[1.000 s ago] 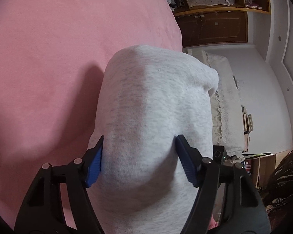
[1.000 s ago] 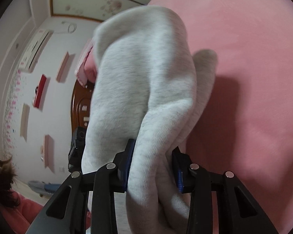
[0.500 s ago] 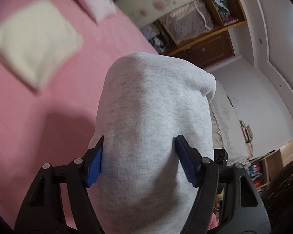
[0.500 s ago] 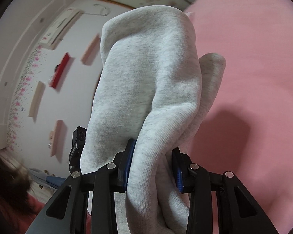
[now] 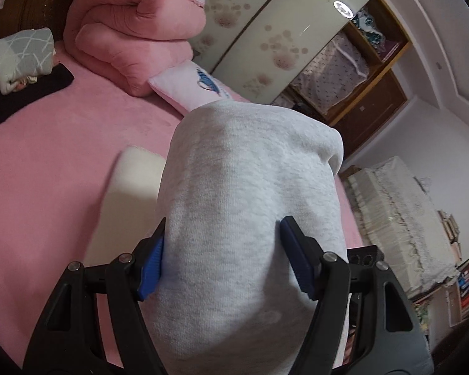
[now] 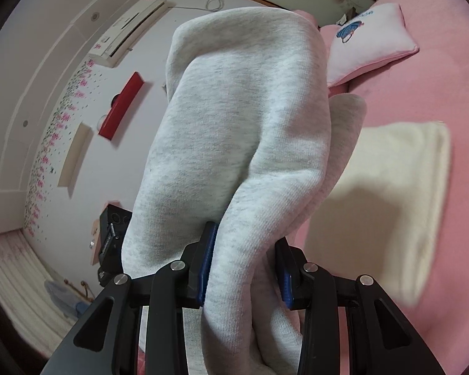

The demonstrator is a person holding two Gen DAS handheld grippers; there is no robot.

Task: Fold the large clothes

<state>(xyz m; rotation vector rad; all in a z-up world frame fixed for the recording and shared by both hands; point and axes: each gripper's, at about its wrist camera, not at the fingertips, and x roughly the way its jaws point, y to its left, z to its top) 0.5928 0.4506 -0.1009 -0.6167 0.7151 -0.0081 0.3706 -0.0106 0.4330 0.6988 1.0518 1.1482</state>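
While both grippers' jaws pinch it, the grey sweatshirt (image 5: 250,206) bulges thick, soft, bunched into folds.

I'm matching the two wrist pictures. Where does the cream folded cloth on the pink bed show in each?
Left wrist: cream folded cloth at centre left, partly behind the grey garment.
Right wrist: it lies at right, beside the garment.
Shared landmark: pink pillow with blue print.
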